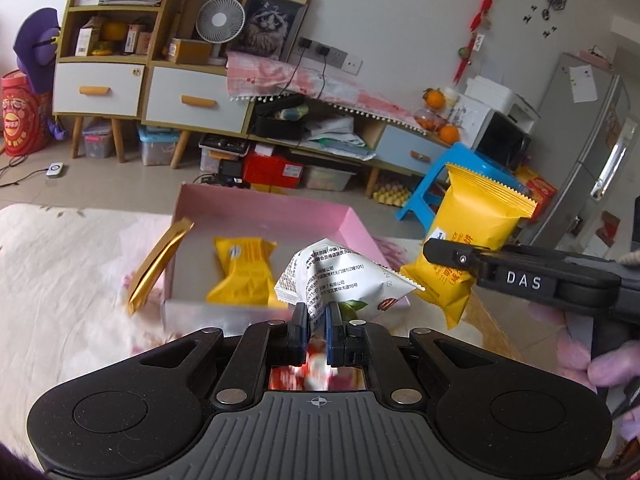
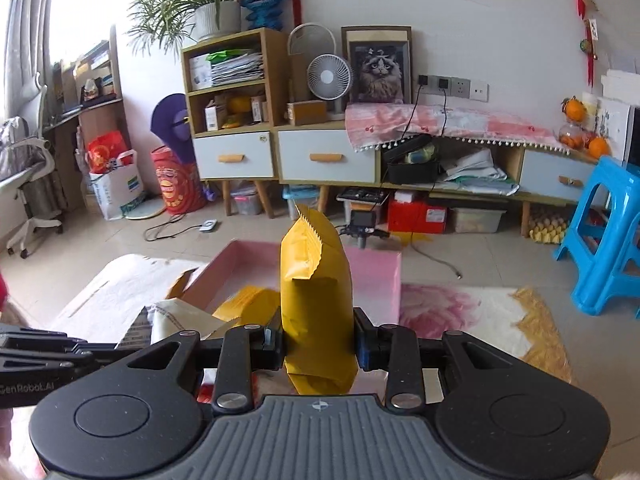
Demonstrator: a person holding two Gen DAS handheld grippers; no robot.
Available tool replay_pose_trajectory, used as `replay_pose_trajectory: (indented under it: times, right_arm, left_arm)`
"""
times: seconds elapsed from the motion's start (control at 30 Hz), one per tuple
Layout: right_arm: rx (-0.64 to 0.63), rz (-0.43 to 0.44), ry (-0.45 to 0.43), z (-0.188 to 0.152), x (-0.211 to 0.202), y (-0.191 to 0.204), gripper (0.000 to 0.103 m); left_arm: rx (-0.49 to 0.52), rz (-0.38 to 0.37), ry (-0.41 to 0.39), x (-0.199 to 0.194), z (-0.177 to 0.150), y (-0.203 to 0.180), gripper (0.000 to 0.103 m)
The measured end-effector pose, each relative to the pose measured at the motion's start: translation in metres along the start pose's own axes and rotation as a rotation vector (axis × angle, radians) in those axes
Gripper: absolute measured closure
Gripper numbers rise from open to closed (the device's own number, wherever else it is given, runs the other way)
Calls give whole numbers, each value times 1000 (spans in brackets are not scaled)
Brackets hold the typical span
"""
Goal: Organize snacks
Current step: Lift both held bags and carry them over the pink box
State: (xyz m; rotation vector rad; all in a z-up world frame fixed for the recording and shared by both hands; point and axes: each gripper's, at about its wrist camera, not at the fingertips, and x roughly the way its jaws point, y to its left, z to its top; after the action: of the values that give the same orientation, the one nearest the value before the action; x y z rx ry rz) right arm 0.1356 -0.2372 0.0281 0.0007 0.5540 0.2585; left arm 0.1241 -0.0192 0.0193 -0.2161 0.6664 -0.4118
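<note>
Daylight blazed through the window at upper left, overexposed. Frame edges bowed and darkened. The pink box looked motion-blurred.

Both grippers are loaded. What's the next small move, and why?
Probably carry the left gripper forward over the pink box and release the white snack packet. It sits nearest the box's front wall, and open floor shows beside the yellow packet already inside.

I am holding my left black two-finger gripper with its jaws pinched nearly together on a white printed snack packet, while my right black two-finger gripper is clamping a yellow foil snack pouch upright, raised beside the left.
</note>
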Motion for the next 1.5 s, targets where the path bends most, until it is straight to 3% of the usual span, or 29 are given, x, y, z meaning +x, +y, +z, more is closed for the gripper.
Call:
replay_pose_trajectory:
  times: [0.17, 0.47, 0.8, 0.87, 0.97, 1.07, 1.23, 1.5]
  right_arm:
    - [30, -12, 47, 9, 41, -17, 80]
    - [-32, -65, 162, 17, 106, -27, 80]
    - [-28, -86, 223, 23, 129, -33, 78]
    - [-15, -88, 216, 28, 129, -34, 76]
    - [4, -103, 183, 34, 123, -37, 55]
    - [7, -104, 164, 40, 116, -38, 55]
    - [9, -98, 152, 42, 106, -38, 50]
    - [48, -76, 159, 44, 106, -38, 48]
  left_arm:
    - [12, 54, 33, 43, 13, -4, 97]
    - [12, 135, 70, 105, 28, 4, 97]
    - [-12, 172, 69, 138, 34, 15, 96]
    - [-30, 165, 67, 140, 35, 17, 89]
    - [-73, 139, 61, 138, 37, 21, 85]
    - [-60, 136, 63, 134, 38, 19, 78]
    - [-24, 141, 44, 122, 38, 7, 45]
    - [2, 160, 45, 110, 37, 3, 38]
